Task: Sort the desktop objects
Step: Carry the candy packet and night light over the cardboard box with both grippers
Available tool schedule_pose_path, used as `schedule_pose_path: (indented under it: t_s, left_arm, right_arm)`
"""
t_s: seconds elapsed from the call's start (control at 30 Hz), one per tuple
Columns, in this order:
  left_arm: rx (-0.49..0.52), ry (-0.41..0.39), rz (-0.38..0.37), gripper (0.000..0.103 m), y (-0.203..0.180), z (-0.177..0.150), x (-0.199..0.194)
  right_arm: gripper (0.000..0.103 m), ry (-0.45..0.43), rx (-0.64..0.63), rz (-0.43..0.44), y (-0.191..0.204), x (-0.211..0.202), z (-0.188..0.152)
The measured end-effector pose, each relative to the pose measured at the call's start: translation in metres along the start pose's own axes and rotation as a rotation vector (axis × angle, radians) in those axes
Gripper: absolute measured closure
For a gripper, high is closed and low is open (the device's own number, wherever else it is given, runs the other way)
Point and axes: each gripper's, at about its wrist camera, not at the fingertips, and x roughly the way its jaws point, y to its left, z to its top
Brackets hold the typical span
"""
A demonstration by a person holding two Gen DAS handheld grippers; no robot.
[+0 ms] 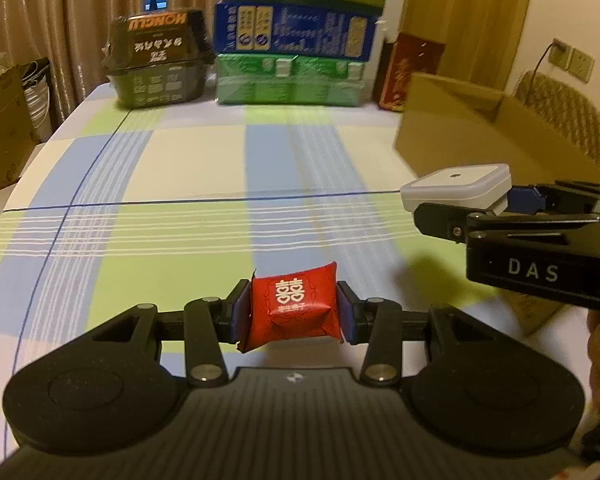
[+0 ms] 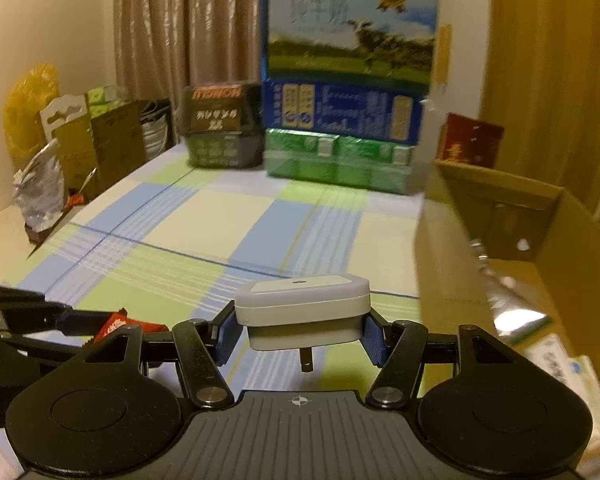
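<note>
My left claw (image 1: 293, 312) is clamped on a red candy packet (image 1: 292, 309), its blue pads pressing the packet's two sides, and holds it clear above the checked cloth of the desk (image 1: 204, 168). My right claw (image 2: 302, 330) is clamped on a white plug-in adapter (image 2: 303, 307), prong pointing down, also lifted off the cloth. In the left view the adapter (image 1: 458, 188) rides to the right of the packet, just in front of an open cardboard box (image 2: 512, 216) at the desk's right edge. Stacked cartons (image 1: 296, 40) stand at the far end.
</note>
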Motion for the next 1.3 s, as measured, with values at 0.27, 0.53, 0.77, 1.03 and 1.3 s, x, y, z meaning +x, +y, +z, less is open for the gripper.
schedule_pose_path:
  t_s: [0.27, 0.53, 0.77, 1.03, 1.3]
  left_arm:
    - [0.017, -0.034, -0.06, 0.064, -0.052, 0.014, -0.036]
    - [0.096, -0.067, -0.129, 0.064, -0.117, 0.037, -0.055]
    - [0.157, -0.071, -0.165, 0.064, -0.161, 0.05, -0.057]
    - [0.201, -0.064, -0.195, 0.064, -0.195, 0.057, -0.051]
    - [0.218, -0.045, -0.224, 0.064, -0.213, 0.06, -0.036]
  right_arm:
    - [0.045, -0.059, 0.07, -0.086, -0.046, -0.065, 0.018]
    - [0.045, -0.101, 0.132, -0.194, -0.104, -0.116, 0.026]
    - [0.045, -0.117, 0.185, -0.252, -0.144, -0.144, 0.016]
    - [0.045, -0.118, 0.231, -0.295, -0.178, -0.16, 0.005]
    - [0.045, -0.108, 0.248, -0.301, -0.194, -0.158, 0.001]
